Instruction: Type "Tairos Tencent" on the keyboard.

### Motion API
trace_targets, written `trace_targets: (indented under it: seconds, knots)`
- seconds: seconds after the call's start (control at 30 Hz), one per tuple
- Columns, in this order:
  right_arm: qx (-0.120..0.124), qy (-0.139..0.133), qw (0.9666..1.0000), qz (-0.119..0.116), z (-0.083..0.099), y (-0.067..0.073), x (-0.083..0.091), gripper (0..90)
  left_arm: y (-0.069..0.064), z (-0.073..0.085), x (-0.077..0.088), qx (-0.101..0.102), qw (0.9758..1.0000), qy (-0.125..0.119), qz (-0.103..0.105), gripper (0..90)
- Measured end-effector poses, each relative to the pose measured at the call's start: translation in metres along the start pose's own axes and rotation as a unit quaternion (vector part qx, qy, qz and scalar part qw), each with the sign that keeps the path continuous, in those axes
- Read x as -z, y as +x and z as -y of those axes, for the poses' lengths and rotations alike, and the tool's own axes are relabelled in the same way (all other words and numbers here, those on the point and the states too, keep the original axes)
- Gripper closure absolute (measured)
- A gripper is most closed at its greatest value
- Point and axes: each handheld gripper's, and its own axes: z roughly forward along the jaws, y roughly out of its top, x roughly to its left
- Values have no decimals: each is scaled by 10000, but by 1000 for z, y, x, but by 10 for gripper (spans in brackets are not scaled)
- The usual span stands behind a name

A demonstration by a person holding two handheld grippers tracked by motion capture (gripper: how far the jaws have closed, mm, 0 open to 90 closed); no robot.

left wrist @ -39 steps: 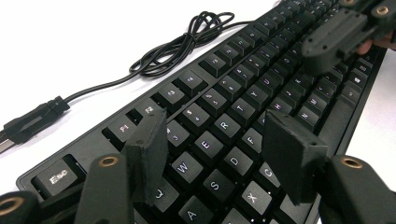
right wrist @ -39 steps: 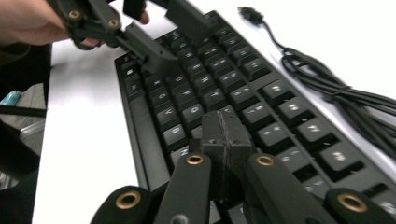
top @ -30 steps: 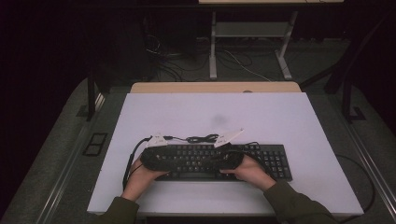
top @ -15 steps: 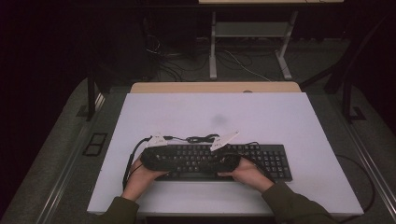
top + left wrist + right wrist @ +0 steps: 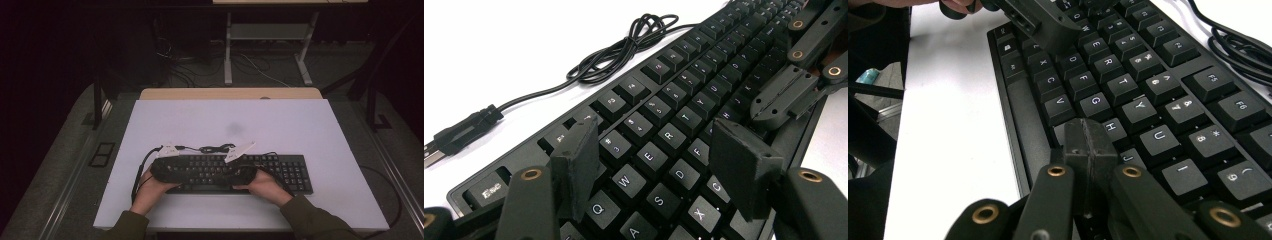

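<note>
Black keyboard [image 5: 280,170] under both grippers.
Left gripper [image 5: 664,165] spread over left keys; right gripper [image 5: 1088,145] pressed together, at mid-row.

In the high view both hands and the black grippers merge with the near-left part of the keyboard [image 5: 285,170], so the keys beneath them and the jaw tips cannot be made out, and the key legends are too small to read. In the left gripper view the USB plug [image 5: 454,137] on the keyboard's cable [image 5: 624,45] is cut off at the left edge, and the far end of the keyboard runs out past the top right corner. In the right gripper view the right gripper [image 5: 1088,145] hides the keys just beneath its pressed-together pads, the other hand [image 5: 955,6] is clipped at the top edge, and a blurred teal object [image 5: 868,76] beyond the table's left edge cannot be identified.
</note>
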Motion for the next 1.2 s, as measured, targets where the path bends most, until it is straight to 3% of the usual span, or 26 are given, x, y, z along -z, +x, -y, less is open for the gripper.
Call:
trace_targets:
  seconds: [0.3,0.63,0.87,1.2]
  knots:
    - [-52,-162,9999,13,-2,-4,10,890,0,-1,0,-31,10000,-19,-22,362]
    - [-240,-404,9988,166,-3,-11,24,693,-2,-5,-2,-61,10000,-25,7,384]
    - [-263,-472,9976,422,-1,-17,29,509,-7,-9,-5,-122,9999,-8,80,505]
    - [-344,-489,9962,639,3,-24,33,333,-12,-17,-10,-180,9997,-64,149,784]
